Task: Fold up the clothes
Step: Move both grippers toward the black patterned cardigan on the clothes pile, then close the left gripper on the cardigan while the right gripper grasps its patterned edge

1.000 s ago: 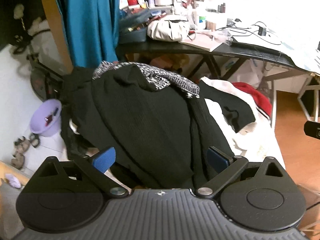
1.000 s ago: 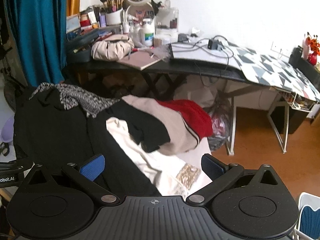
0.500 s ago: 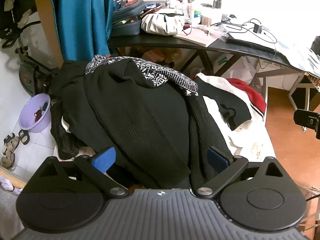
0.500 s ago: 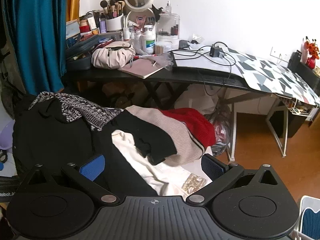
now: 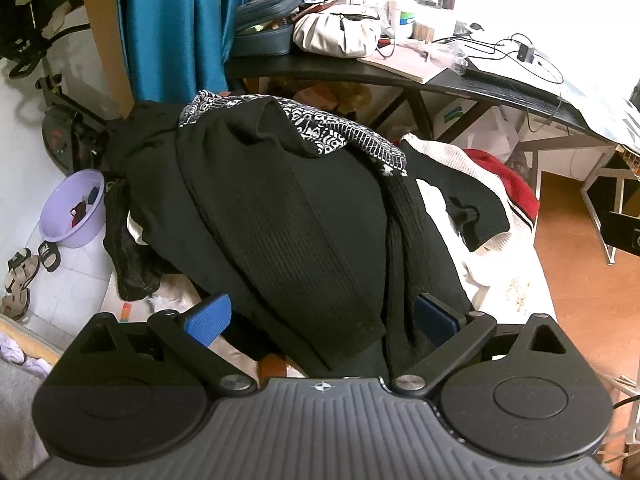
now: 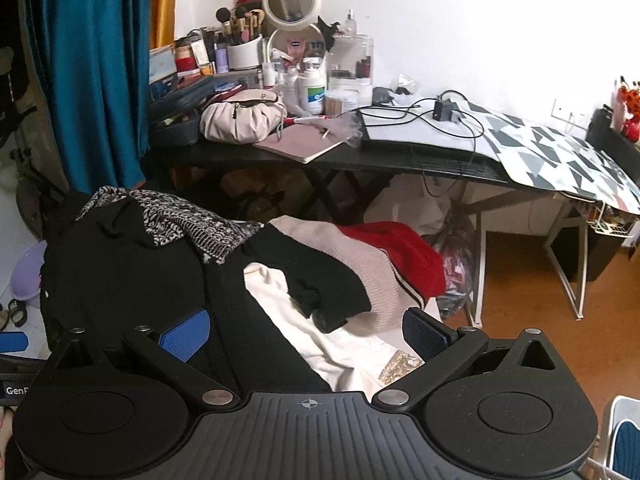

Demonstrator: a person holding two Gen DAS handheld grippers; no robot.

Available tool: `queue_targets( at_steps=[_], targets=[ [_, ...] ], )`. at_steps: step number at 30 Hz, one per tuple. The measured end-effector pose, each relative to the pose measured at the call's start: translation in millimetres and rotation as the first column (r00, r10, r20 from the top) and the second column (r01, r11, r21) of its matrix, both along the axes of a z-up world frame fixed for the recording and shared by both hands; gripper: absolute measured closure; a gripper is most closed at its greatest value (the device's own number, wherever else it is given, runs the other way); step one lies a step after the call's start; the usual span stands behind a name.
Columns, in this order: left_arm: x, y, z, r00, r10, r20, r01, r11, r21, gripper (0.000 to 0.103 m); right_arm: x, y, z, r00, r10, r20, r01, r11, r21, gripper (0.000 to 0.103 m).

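A heap of clothes lies in front of both grippers. On top is a black ribbed knit garment point(image 5: 288, 224) point(image 6: 132, 276), with a black-and-white patterned piece point(image 5: 332, 132) point(image 6: 188, 220) draped over its far end. To its right lie a white garment point(image 6: 320, 344), a beige knit point(image 6: 360, 264) and a red knit point(image 6: 400, 252) point(image 5: 504, 176). My left gripper point(image 5: 322, 318) is open just above the near edge of the black knit, holding nothing. Over the seam between black and white cloth hangs my right gripper point(image 6: 306, 330), also open, with nothing between its fingers.
A black desk point(image 6: 360, 160) crowded with cosmetics, a beige bag point(image 6: 240, 120), a notebook and cables stands behind the heap. A teal curtain point(image 5: 176, 28) hangs at the left. A lilac basin point(image 5: 72, 216) and sandals sit on the white floor at left; orange floor lies to the right.
Both cameras have risen and tilted slightly, so the heap sits a little lower and the desk shows more. The clothes have not moved. Both grippers stay open.
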State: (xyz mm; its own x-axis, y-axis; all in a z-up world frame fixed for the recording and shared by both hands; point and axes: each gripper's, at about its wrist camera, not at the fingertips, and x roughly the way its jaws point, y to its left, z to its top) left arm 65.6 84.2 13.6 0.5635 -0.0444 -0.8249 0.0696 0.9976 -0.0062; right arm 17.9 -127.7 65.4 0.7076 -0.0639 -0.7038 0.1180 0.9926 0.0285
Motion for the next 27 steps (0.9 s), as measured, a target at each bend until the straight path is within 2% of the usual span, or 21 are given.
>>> queue_targets(
  at_steps=[4, 8, 13, 16, 17, 19, 21, 23, 27],
  targets=[
    [-0.3, 0.3, 2.6, 1.0, -0.029, -0.001, 0.029, 1.0, -0.008, 0.003, 1.4, 2.6, 0.2, 1.0, 0.007, -0.013, -0.007, 1.0, -0.018, 0.001],
    [-0.8, -3.5, 2.5, 0.999, -0.043, 0.006, 0.042, 0.997, 0.058, 0.003, -1.0, 5.6, 0.4, 1.0, 0.028, -0.008, -0.028, 0.999, -0.04, 0.001],
    [-9.0, -13.5, -1.6, 0.992, -0.119, 0.031, 0.112, 0.977, 0.181, 0.004, -0.5, -0.5, -1.3, 0.999, 0.019, -0.027, -0.019, 1.0, 0.019, 0.001],
    [-12.5, -10.8, -4.7, 0.986, -0.164, 0.037, 0.153, 0.968, 0.198, 0.003, 1.7, -0.9, -4.9, 1.0, 0.018, -0.011, -0.018, 1.0, 0.01, 0.001],
    [-11.6, -6.5, -5.6, 0.985, -0.168, 0.04, 0.158, 0.971, 0.18, 0.004, 3.7, -0.2, -7.0, 1.0, 0.025, -0.009, -0.025, 1.0, 0.0, 0.001],
    [-5.9, 5.0, -7.4, 0.99, -0.132, 0.045, 0.124, 0.982, 0.142, 0.004, 8.1, 1.2, -11.4, 0.999, 0.04, -0.008, -0.04, 0.999, -0.018, 0.001],
    [3.3, 14.8, -10.1, 0.996, -0.083, 0.04, 0.077, 0.988, 0.135, 0.004, 12.4, 2.5, -15.8, 0.998, 0.055, -0.006, -0.055, 0.998, -0.036, 0.001],
    [12.4, 21.0, -13.5, 0.997, -0.058, 0.042, 0.051, 0.986, 0.16, 0.003, 16.8, 3.9, -20.3, 0.998, 0.069, -0.005, -0.069, 0.996, -0.055, 0.001],
    [30.9, 30.8, -21.8, 0.998, -0.012, 0.059, 0.0, 0.977, 0.212, 0.004, 42.8, 0.2, -40.3, 0.996, 0.081, -0.044, -0.082, 0.996, -0.018, 0.001]
  ],
)
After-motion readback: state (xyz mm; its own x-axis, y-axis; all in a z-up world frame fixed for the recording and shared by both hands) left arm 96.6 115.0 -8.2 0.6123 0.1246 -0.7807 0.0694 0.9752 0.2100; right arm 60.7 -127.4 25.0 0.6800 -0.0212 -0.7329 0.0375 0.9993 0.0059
